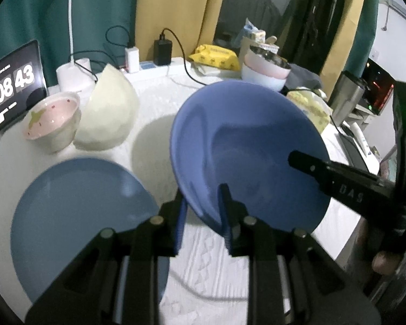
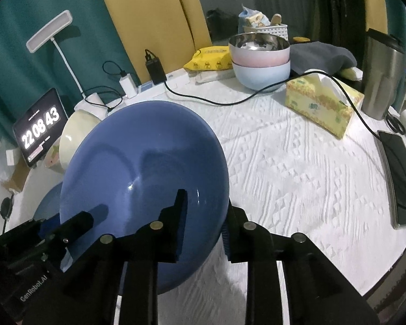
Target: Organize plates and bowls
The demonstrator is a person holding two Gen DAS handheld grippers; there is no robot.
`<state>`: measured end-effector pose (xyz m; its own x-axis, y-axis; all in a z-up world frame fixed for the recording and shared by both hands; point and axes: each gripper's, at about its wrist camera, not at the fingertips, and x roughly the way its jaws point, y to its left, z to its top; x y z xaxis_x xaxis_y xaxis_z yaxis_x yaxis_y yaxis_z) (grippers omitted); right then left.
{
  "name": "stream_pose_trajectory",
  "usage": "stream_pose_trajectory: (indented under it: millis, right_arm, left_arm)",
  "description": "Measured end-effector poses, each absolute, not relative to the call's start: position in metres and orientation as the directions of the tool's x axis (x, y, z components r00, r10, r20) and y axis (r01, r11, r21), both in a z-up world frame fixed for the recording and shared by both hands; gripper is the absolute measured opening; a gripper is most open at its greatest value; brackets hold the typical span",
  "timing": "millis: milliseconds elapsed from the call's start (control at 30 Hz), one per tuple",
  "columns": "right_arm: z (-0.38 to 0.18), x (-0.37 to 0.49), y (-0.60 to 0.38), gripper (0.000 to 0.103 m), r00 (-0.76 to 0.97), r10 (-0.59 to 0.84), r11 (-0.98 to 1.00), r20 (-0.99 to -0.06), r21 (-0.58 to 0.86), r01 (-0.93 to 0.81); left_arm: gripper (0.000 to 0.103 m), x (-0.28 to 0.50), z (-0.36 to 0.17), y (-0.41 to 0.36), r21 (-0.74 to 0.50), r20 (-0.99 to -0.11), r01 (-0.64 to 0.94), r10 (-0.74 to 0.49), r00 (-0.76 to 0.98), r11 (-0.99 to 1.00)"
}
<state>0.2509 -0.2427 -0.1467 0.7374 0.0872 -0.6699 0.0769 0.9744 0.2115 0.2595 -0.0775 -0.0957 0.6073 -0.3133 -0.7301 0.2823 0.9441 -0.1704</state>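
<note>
Plate (image 1: 246, 146), deep blue and glossy, is held tilted above the white cloth (image 2: 297, 162), gripped at its rim by both grippers at once. The left gripper (image 1: 203, 216) is closed on the near edge, one finger inside the well and one behind; the right gripper (image 2: 203, 216) is clamped on the opposite edge in the same way. A second, paler plate (image 1: 75, 216) lies flat on the cloth just below and to the left, and stacking there seems the likely aim. The glazed rim looks slick, so the grip is best kept firm and the plate levelled before it is lowered; one gripper could be released only once the weight is borne. The cloth is quilted and soft. Two bowls (image 1: 81, 119) stand behind, touching.
</note>
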Motion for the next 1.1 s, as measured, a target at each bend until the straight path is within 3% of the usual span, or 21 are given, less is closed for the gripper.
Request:
stream_pose_trajectory:
  millis: [233, 400, 1100]
  right_arm:
    - [-0.142, 0.248, -0.244, 0.027, 0.738, 0.048, 0.974, -0.674, 0.194, 0.114]
    - [-0.132, 0.244, -0.244, 0.027, 0.754, 0.006, 0.975, -0.657, 0.173, 0.143]
    - [-0.082, 0.26, -0.18, 0.027, 0.807, 0.014, 0.993, -0.59, 0.101, 0.057]
  left_arm:
    - [0.028, 0.255, -0.096, -0.073, -0.171, -0.737, 0.293, -0.32, 0.595, 0.941]
    - [0.046, 0.252, -0.086, -0.064, -0.187, -0.712, 0.295, -0.336, 0.616, 0.937]
    - [0.046, 0.25, -0.049, 0.006, -0.213, -0.626, 0.234, -0.316, 0.712, 0.949]
